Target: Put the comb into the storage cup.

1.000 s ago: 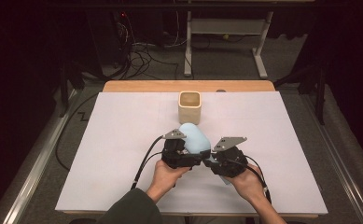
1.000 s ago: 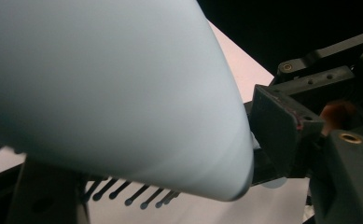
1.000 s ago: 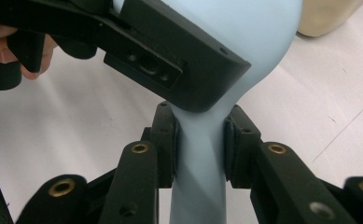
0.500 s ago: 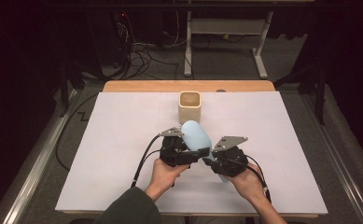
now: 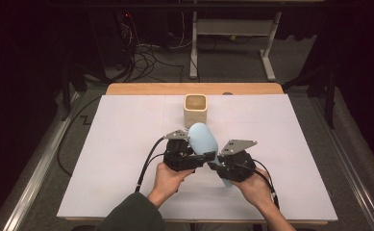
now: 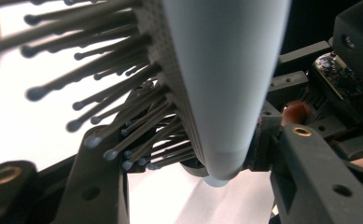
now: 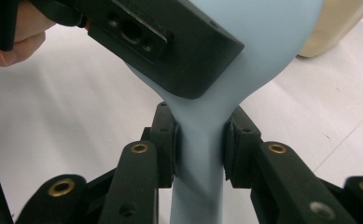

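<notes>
We've got the pale blue hairbrush [image 5: 203, 139] held off the white table [image 5: 103, 159], just in front of the beige cup [image 5: 195, 109]. R gripper [image 7: 200, 144] is clamped on its handle; L gripper [image 5: 200, 155] has just been closing and now pinches the brush head, bristles [image 6: 104, 107] against one jaw.

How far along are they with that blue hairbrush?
Done: the hairbrush is off the table. In hand: the right gripper clamps its handle, and the left gripper has just closed on its head. Left, probably: putting it into the beige cup, which looks empty.
</notes>
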Motion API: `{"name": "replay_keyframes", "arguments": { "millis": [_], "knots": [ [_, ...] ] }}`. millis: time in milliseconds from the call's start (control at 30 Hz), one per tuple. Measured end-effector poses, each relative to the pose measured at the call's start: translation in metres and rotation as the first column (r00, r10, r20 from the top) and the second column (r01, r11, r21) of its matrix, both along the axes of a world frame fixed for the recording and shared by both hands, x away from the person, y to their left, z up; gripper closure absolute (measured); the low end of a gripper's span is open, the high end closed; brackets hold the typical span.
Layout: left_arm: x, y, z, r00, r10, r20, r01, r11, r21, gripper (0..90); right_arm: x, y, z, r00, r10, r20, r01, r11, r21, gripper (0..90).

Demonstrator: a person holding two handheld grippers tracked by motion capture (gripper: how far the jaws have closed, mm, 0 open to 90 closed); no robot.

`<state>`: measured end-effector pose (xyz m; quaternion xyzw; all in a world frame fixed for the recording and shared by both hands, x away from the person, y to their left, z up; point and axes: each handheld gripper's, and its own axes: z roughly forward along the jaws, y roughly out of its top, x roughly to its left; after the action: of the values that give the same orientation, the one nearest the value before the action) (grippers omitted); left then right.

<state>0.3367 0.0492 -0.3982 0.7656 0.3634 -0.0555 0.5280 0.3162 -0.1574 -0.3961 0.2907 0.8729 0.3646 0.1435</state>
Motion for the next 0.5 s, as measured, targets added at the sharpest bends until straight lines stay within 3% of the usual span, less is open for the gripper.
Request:
{"name": "replay_keyframes", "arguments": {
  "millis": [333,500],
  "knots": [
    [0.0011,-0.0006,0.0023,1.0,-0.008,-0.002,0.008,1.0,-0.002,54.7,0.0005,-0.0015,0.0005,1.0,-0.001,-0.007,0.001,1.0,0.022,69.9],
    [0.0002,-0.0014,0.0041,0.9997,-0.013,0.021,0.012,0.9998,0.016,54.7,0.0008,-0.0023,0.0004,0.9999,-0.006,-0.011,0.006,0.999,0.034,69.2]
  ]
}}
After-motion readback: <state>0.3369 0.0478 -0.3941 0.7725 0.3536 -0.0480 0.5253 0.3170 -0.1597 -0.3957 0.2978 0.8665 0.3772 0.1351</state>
